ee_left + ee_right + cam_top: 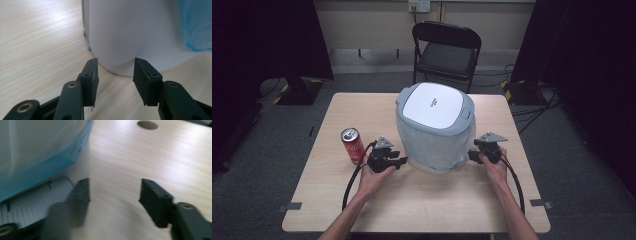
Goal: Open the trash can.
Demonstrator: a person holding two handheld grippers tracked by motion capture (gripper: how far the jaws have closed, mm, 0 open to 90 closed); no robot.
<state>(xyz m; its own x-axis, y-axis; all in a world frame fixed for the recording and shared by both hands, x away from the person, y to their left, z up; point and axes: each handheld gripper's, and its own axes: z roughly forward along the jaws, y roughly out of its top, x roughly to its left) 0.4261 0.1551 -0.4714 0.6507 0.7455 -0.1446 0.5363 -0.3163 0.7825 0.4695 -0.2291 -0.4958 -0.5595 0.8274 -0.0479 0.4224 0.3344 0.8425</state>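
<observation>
White lidded bin (434, 127) sits mid-tabletop, nearer the far edge, blue liner (196, 27) showing on its side. Left gripper (399, 161) at the bin's left base, jaws open, empty. Right gripper (473, 156) at its right base, jaws also open, empty. Red can (352, 145) upright near the left edge.
</observation>
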